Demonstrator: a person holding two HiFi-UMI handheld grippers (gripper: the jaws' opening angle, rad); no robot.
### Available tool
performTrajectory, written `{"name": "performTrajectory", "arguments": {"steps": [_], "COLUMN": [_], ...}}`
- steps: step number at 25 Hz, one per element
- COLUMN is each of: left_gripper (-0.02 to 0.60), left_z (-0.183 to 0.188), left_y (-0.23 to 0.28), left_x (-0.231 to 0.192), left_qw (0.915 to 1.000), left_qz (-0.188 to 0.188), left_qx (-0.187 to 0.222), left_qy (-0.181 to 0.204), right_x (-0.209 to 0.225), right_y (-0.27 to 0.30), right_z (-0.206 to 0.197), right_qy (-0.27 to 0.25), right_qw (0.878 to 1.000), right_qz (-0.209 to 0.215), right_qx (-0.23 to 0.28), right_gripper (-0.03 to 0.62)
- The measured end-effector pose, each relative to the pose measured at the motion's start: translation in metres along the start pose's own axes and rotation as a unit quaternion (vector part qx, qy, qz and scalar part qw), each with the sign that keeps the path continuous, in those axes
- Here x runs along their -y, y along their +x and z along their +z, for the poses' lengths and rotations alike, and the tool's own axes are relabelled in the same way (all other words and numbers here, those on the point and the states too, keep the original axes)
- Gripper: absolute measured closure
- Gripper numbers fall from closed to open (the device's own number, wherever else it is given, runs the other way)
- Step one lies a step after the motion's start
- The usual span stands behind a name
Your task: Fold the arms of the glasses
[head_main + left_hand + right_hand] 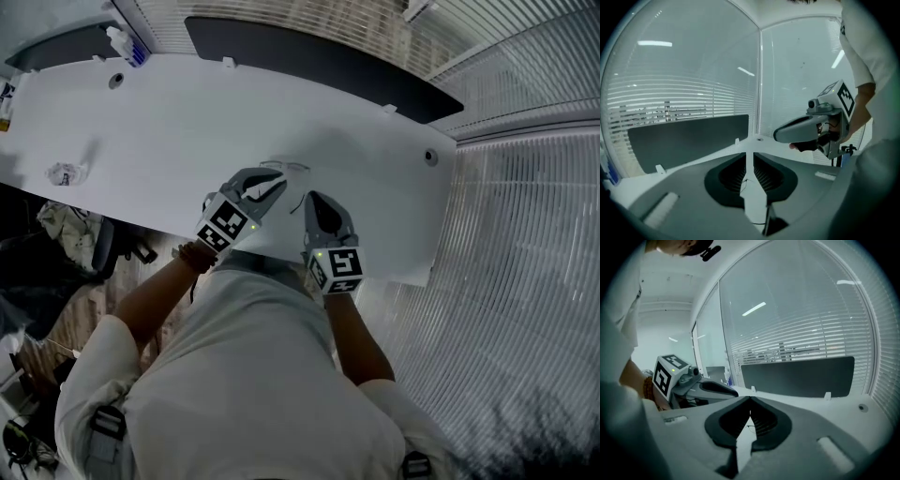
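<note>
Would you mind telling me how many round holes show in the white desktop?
2. One round hole sits toward the far left of the desktop, the other near its right end; more could be hidden.

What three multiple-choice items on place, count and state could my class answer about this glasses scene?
1. Where do the thin-framed glasses lie? A on the floor; B on the white table, just ahead of the left gripper and right gripper; C on the dark divider panel.
2. How many black-and-white marker cubes show in the head view? A one; B two; C four.
3. The small white paper on the table is: A crumpled; B flat; C rolled.
Answers: B, they rest on the tabletop; B, one cube per gripper; A, it is a wrinkled wad.
</note>
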State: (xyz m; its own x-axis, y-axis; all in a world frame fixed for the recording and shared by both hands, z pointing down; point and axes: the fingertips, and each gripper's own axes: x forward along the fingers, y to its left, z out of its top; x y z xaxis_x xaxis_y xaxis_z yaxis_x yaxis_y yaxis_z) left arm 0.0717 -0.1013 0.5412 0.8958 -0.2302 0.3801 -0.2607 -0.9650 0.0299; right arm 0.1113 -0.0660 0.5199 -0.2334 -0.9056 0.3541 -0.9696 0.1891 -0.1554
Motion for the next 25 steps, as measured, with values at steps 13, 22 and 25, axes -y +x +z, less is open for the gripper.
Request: {"name": "performTrajectory", "arguments": {"steps": [13,22,25], "left_gripper": [0.479,0.482,0.536], "left_z": [-0.141,-0.189,-0.191], "left_y": [0.085,0.106,0.106], "left_x": [-0.053,-0.058,-0.057], "left_qw": [0.9676,0.9424,0.9409], "left_qz": [-0.075,-0.114,-0.112], "left_qx": [-0.204,-0.271,-0.275], "left_qy": [0.129,0.160,0.163], "right_x": [0.060,0.107,0.105], "right_y": [0.076,0.083,0.079], "right_z": [-0.116,-0.168,-0.184], "right_qy": [-0.018,-0.021,-0.016], "right_qw": [0.990,0.973,0.965], "right_qz": [-0.027,-0.091,-0.088], "right_qx": [-0.135,-0.210,-0.248], "right_gripper": [0.592,0.592,0.592]}}
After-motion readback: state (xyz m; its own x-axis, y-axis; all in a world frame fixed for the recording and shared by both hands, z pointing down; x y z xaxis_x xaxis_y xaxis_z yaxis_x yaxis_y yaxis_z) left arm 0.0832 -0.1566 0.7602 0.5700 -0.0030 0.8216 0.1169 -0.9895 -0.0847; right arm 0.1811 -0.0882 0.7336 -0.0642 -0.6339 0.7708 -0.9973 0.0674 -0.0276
